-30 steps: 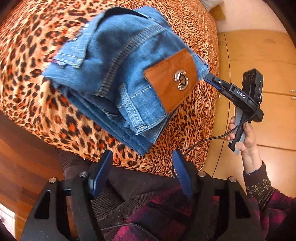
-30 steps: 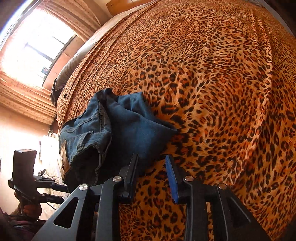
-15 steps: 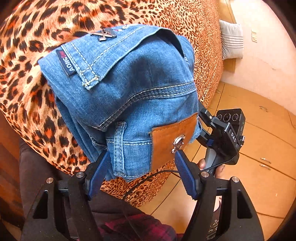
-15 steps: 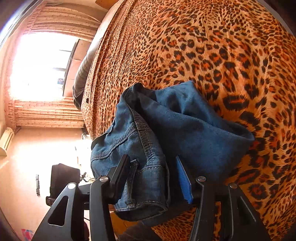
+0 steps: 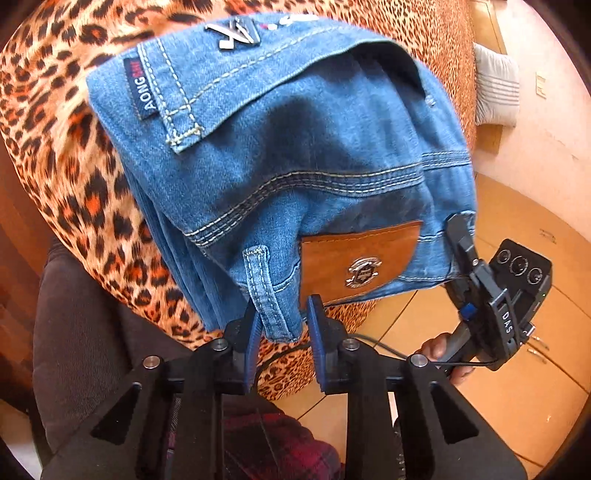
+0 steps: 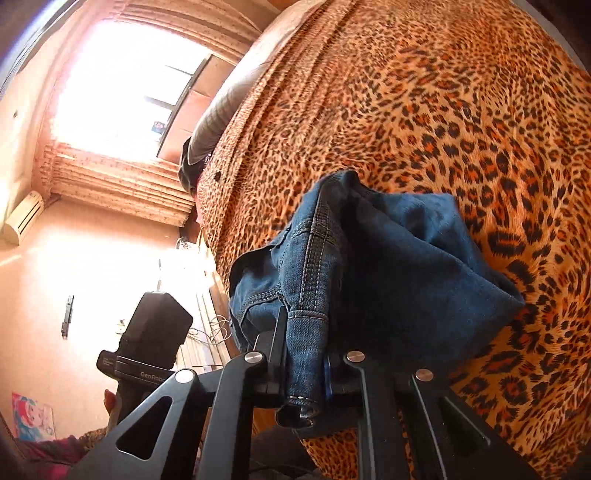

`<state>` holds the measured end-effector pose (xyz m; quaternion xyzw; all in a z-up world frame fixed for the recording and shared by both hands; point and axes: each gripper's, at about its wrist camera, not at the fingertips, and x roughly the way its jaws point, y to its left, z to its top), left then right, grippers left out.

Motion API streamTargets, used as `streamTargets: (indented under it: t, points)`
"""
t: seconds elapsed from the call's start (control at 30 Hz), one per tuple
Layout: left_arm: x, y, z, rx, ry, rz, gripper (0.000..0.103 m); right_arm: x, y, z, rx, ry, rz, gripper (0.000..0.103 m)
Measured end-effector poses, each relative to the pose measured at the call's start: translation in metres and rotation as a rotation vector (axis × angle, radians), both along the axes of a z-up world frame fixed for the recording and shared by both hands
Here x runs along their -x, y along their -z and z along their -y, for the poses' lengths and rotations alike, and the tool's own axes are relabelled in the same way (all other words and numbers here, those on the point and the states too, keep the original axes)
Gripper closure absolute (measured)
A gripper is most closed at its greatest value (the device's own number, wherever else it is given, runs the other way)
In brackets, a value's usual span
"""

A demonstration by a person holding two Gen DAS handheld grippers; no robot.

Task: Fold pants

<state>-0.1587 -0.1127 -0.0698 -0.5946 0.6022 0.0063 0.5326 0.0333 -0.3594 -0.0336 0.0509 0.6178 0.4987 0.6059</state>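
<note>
Folded jeans [image 5: 295, 177] lie at the near edge of the bed [image 5: 66, 155], on the leopard-print cover. Versus 0.5 s ago: the left hand-held gripper [image 5: 282, 325] has narrowed from wide open to clenched on the waistband by the belt loop [image 5: 264, 291], just left of the brown leather patch [image 5: 360, 264]. The right hand-held gripper [image 6: 304, 354] has likewise gone from straddling the denim to clamped on the waistband corner; its blue pad is now nearly hidden behind the fabric. One second ago both tools were clear of the jeans. Left wrist view only: pocket flap with label, metal emblem [image 5: 232, 33] near the far side of the jeans, the right tool's body [image 5: 495, 306] gripping the corner right of the patch, tiled floor [image 5: 517, 387], pillow [image 5: 495, 90]. Right wrist view only: dark folded leg side of the jeans [image 6: 406, 273], bright window [image 6: 122, 88], left tool's housing [image 6: 155, 332] left of the jeans.
</note>
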Motion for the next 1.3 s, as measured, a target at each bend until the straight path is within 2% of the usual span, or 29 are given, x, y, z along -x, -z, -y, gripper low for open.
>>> streamTargets:
  t: [0.07,0.13,0.2,0.27,0.33,0.4,0.43,0.47,0.5,0.57,0.63,0.7,0.83,0.87,0.9,0.93,1.0,1.07,1.17,1.3]
  points:
    - [-0.003,0.018,0.015,0.035,0.034,-0.048,0.082,-0.001,0.003,0.009,0.035,-0.014,0.024,0.091]
    - [0.0,0.042,0.026,0.098,0.033,-0.117,0.082,-0.008,0.033,0.019,0.147,0.008,0.02,0.09]
    - [0.003,0.048,0.033,0.127,0.06,-0.132,0.082,-0.013,0.066,0.028,0.242,0.022,0.016,0.088]
    - [0.005,0.031,0.03,0.068,0.096,-0.086,0.082,-0.013,0.08,0.032,0.253,0.042,0.001,0.084]
    - [0.012,0.001,0.018,-0.034,0.116,0.009,0.079,-0.012,0.072,0.033,0.233,0.048,0.002,0.078]
    - [0.027,-0.027,0.001,-0.133,0.112,0.093,0.056,-0.015,0.056,0.033,0.234,0.032,0.04,0.065]
    - [0.037,-0.037,-0.009,-0.19,0.08,0.115,0.035,-0.018,0.045,0.035,0.232,0.033,0.081,0.064]
    - [0.042,-0.046,-0.021,-0.253,0.037,0.125,0.022,-0.021,0.034,0.034,0.222,0.039,0.12,0.062]
    - [0.046,-0.052,-0.031,-0.314,-0.001,0.127,0.02,-0.026,0.025,0.033,0.197,0.051,0.143,0.058]
    - [0.049,-0.052,-0.049,-0.359,-0.058,0.126,0.02,-0.038,0.014,0.027,0.134,0.078,0.138,0.05]
    - [0.043,-0.041,-0.059,-0.32,-0.108,0.104,0.02,-0.046,0.014,0.01,0.1,0.091,0.113,0.048]
    - [0.036,-0.03,-0.063,-0.287,-0.124,0.096,0.02,-0.05,0.02,-0.01,0.105,0.083,0.102,0.048]
    - [0.018,-0.007,-0.063,-0.3,-0.114,0.03,0.022,-0.052,0.041,-0.052,0.138,0.06,0.089,0.048]
    - [0.016,-0.004,-0.067,-0.298,-0.12,0.016,0.035,-0.051,0.048,-0.061,0.153,0.044,0.089,0.052]
    - [0.012,-0.007,-0.067,-0.306,-0.12,0.025,0.048,-0.048,0.051,-0.068,0.163,0.011,0.094,0.075]
    - [0.004,-0.008,-0.069,-0.343,-0.103,0.016,0.062,-0.044,0.047,-0.076,0.159,-0.019,0.12,0.075]
    - [-0.008,-0.005,-0.071,-0.414,-0.077,-0.021,0.063,-0.034,0.035,-0.083,0.148,-0.049,0.231,0.077]
    - [-0.016,0.015,-0.071,-0.43,-0.046,-0.063,0.063,-0.032,0.047,-0.091,0.229,-0.081,0.3,0.077]
    - [-0.009,0.017,-0.069,-0.421,-0.061,-0.06,0.065,-0.031,0.058,-0.095,0.256,-0.081,0.283,0.076]
    - [0.001,0.015,-0.076,-0.376,-0.048,-0.056,0.065,-0.044,0.055,-0.087,0.21,-0.046,0.15,0.07]
